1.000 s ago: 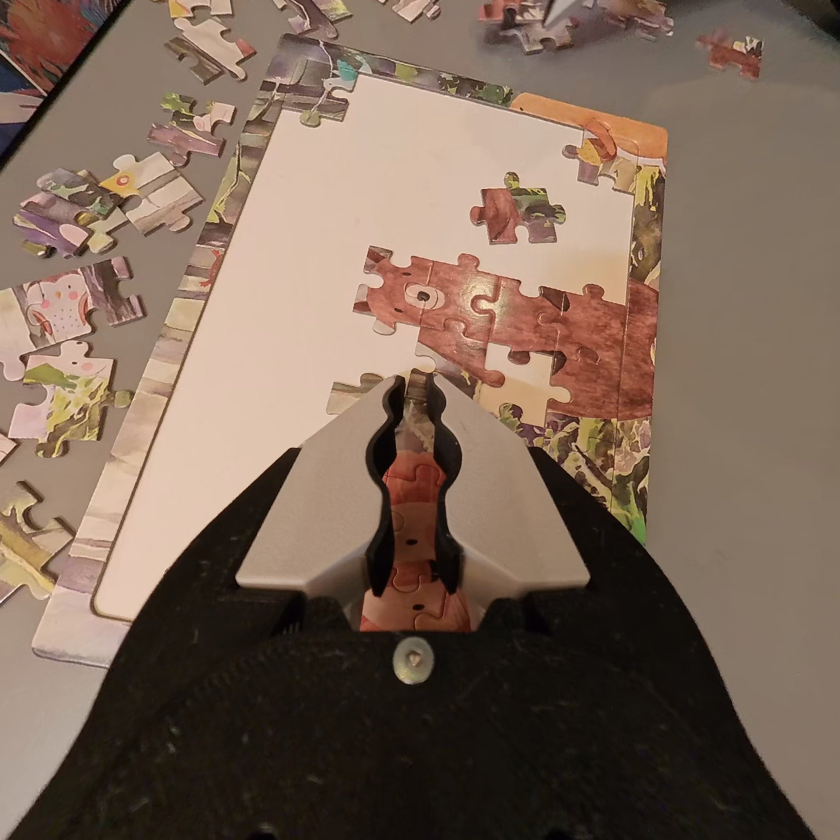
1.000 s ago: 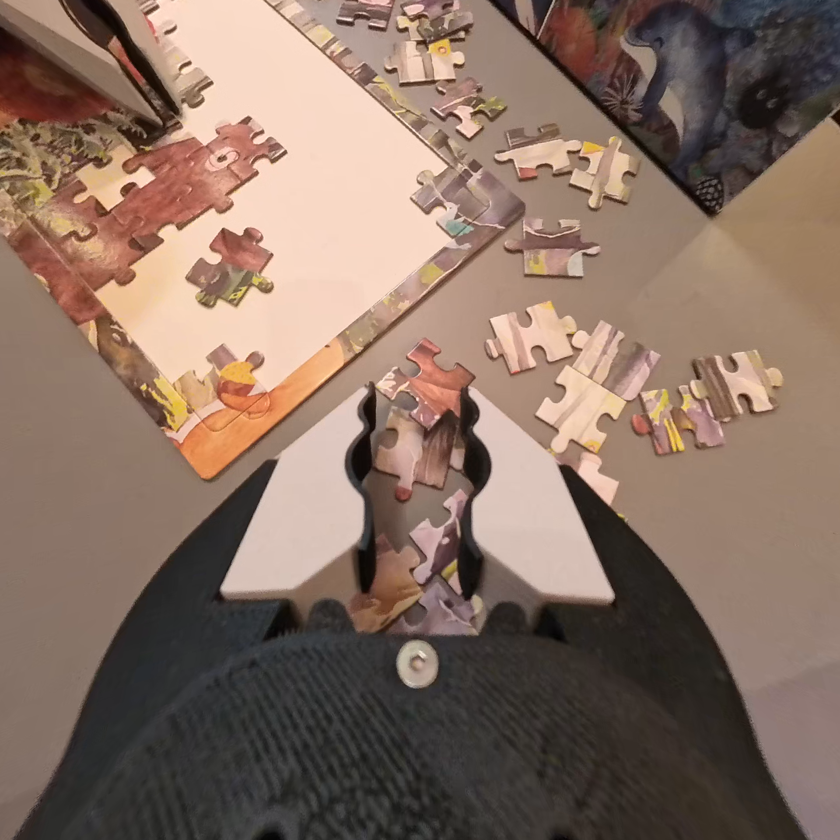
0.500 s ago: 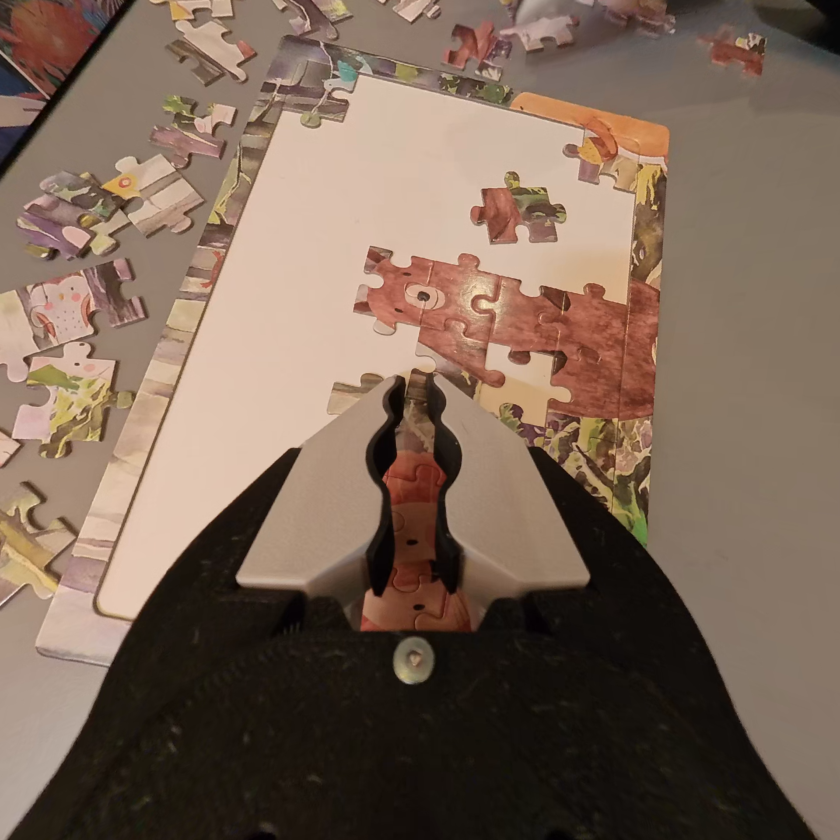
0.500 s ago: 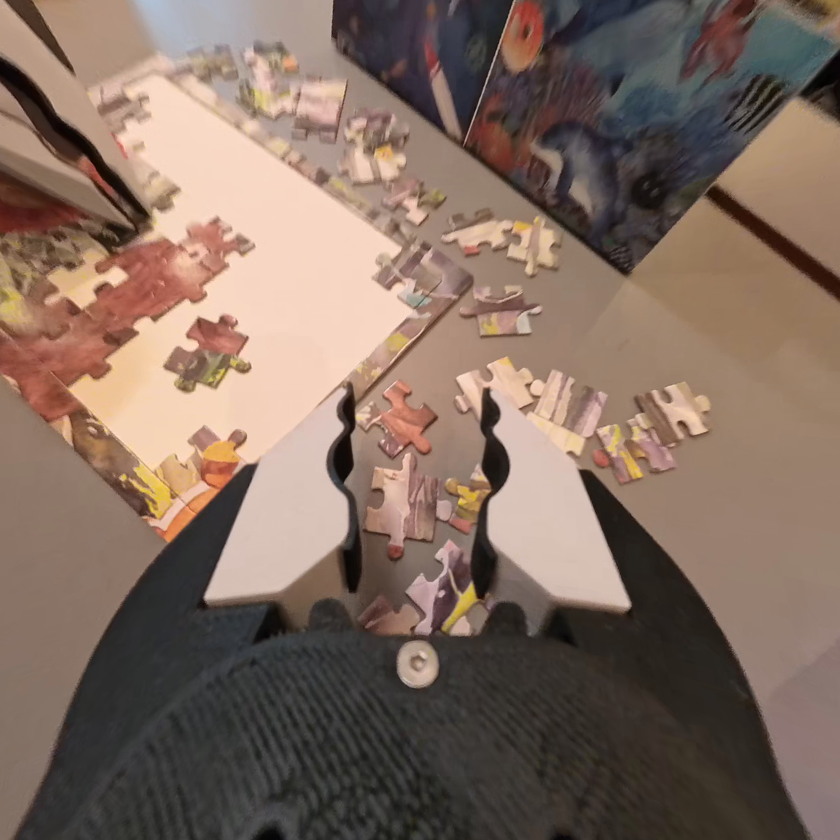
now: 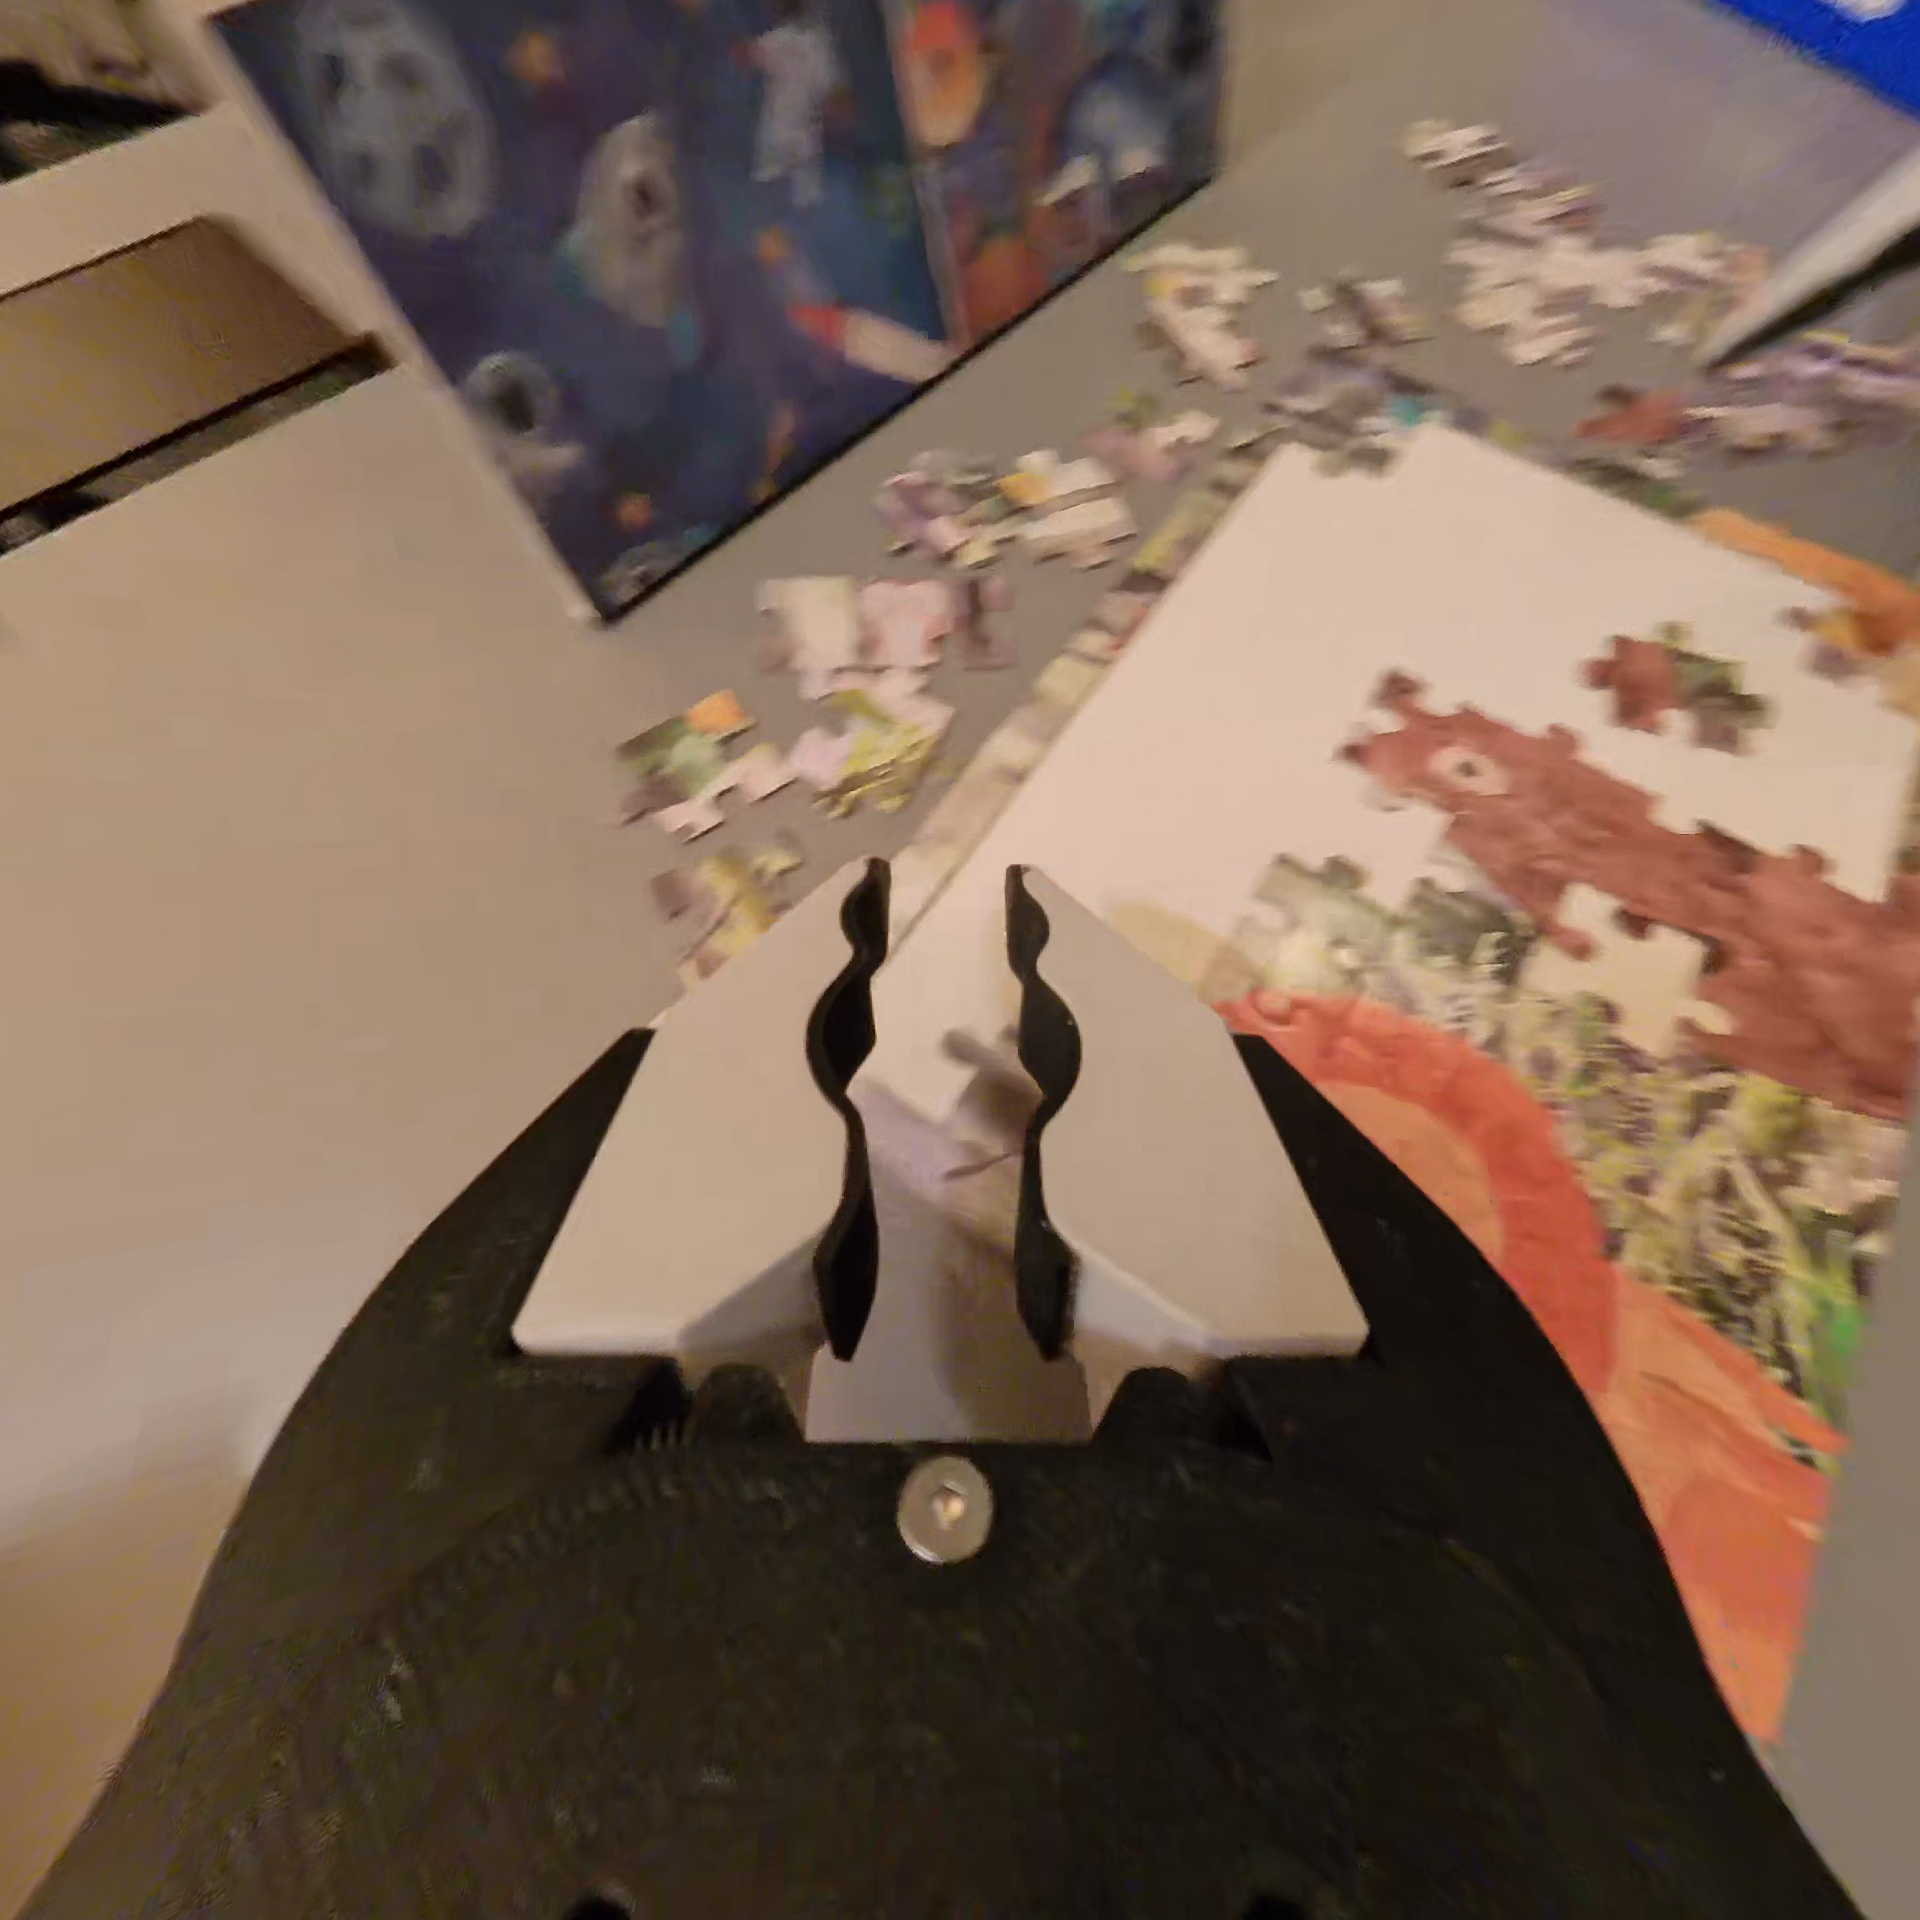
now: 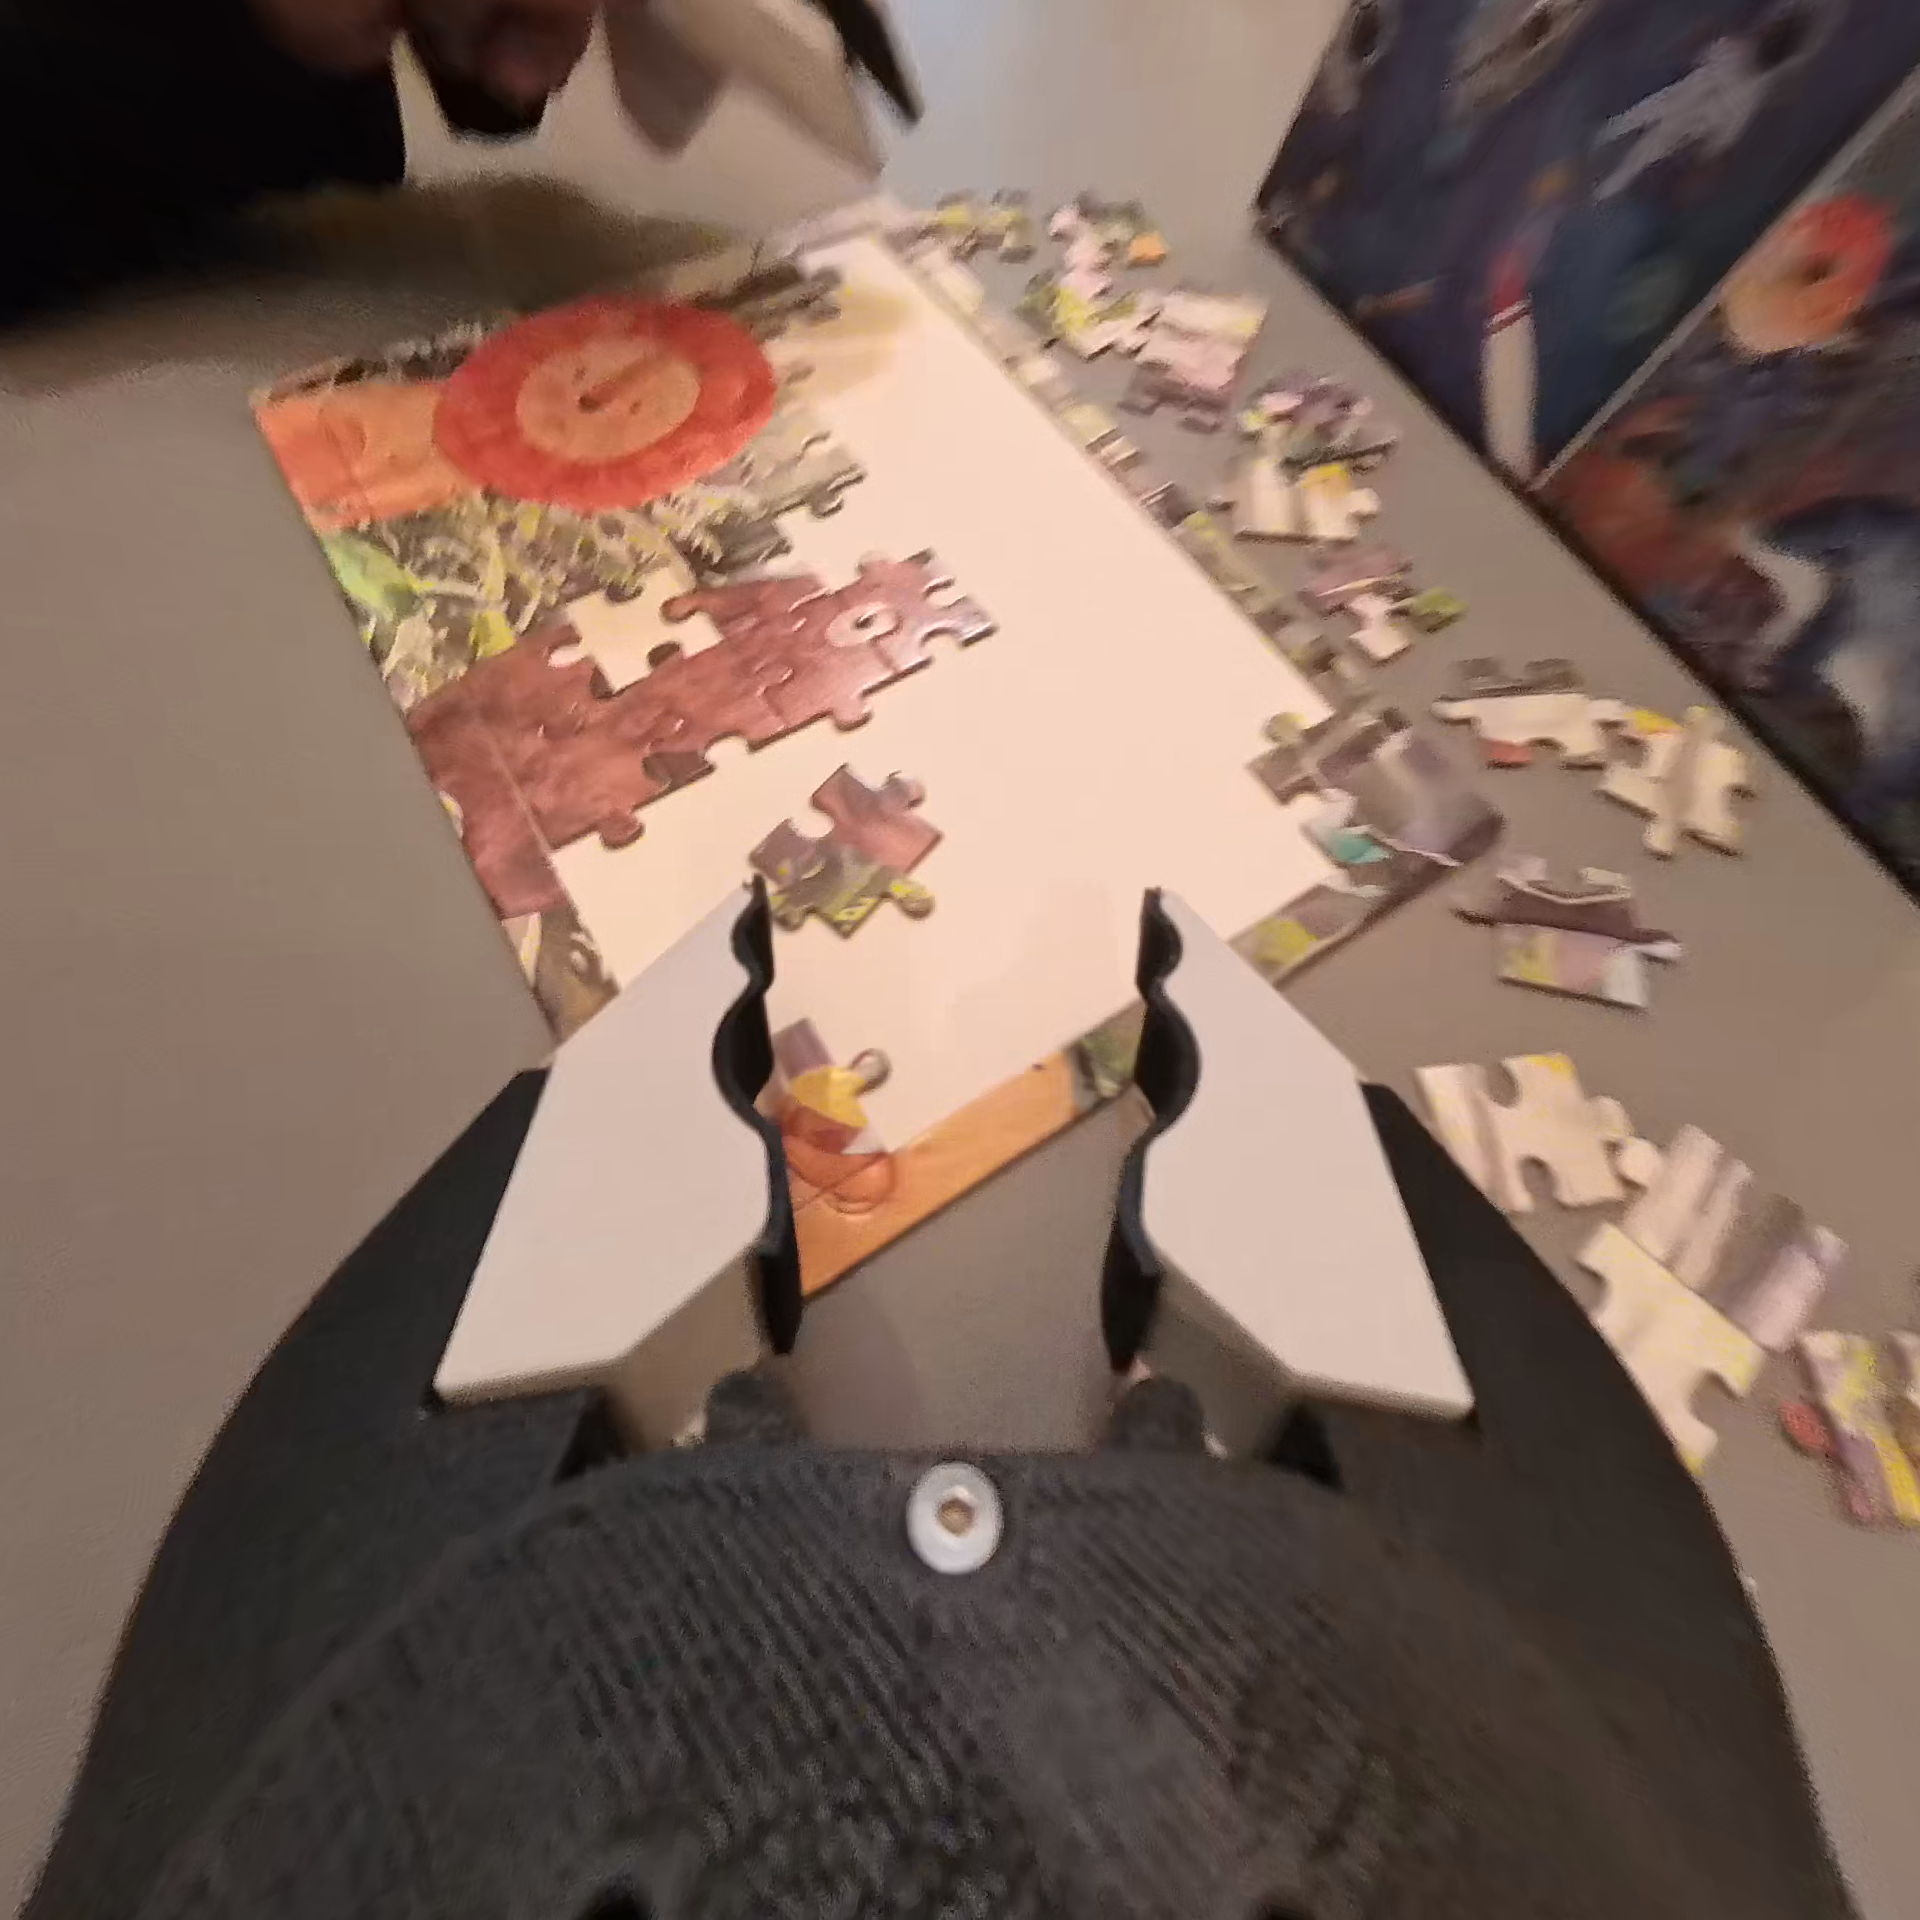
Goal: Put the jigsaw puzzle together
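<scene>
The puzzle board [image 5: 1195, 727] lies on the grey table, its white middle mostly bare. A joined brown bear cluster [image 5: 1662, 883] and an orange lion part [image 5: 1507, 1143] fill its near right side. My left gripper [image 5: 945, 894] is open and empty, held above the board's near left corner. In the right wrist view the board [image 6: 1039, 623] shows the bear cluster [image 6: 707, 707], the lion [image 6: 603, 400] and a single loose piece [image 6: 847, 852]. My right gripper [image 6: 956, 914] is wide open and empty above the board's near end. Both views are blurred.
Loose pieces [image 5: 862, 748] lie left of the board and more loose pieces [image 6: 1558, 1143] lie to its right. Dark blue puzzle boxes [image 5: 727, 260] [image 6: 1662, 312] stand along the table's edge. The left gripper [image 6: 758, 73] and a dark sleeve [image 6: 156, 104] show beyond the board's far end. The grippers' ends are close to 25 cm from one another.
My left gripper has opened, lifted off the joined pieces and swung left. My right gripper has opened wider, risen off the loose pieces and turned toward the board.
</scene>
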{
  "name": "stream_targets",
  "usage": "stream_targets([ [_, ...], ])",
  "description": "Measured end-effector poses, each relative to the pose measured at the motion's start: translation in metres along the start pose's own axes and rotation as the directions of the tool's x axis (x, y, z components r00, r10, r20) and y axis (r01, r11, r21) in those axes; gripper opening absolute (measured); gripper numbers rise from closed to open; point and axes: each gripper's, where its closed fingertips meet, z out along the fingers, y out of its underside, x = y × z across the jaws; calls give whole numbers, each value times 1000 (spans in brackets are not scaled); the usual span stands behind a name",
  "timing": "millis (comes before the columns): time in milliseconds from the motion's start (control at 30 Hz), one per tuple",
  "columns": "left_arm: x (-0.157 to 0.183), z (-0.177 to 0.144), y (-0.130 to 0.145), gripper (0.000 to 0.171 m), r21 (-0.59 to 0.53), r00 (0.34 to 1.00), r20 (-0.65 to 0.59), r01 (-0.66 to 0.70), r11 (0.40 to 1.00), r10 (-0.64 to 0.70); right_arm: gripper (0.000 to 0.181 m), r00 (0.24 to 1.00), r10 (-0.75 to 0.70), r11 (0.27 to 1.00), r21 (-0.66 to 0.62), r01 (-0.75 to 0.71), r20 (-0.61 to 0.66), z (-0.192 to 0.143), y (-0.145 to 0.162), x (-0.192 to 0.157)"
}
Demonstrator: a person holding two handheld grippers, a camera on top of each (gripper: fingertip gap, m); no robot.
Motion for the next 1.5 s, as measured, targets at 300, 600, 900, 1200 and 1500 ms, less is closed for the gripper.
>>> stream_targets([
  [300, -26, -11, 2, 23, 60, 992, -1, 126, 990, -127, 39, 986, -20, 991, -126, 40, 163, 16, 22, -37],
  [600, -16, -2, 7, 22, 31, 997, -19, 74, 997, -73, 31, 969, -67, 985, -142, 102, 236, 4, 24, -50],
  [900, 5, -4, -7, 22, 96, 997, -78, 6, 995, 1, 34, 960, 19, 961, 270, 60, -280, -85, -32, 61],
  [1200, 15, -7, -19, 36, 161, 997, -59, -49, 986, 59, 34, 904, 232, 902, 428, -61, -360, -142, -10, 111],
  [1500, 22, -5, -20, 36, 168, 994, -105, -24, 985, 42, 32, 931, 136, 950, 311, -26, -338, -102, -8, 94],
])
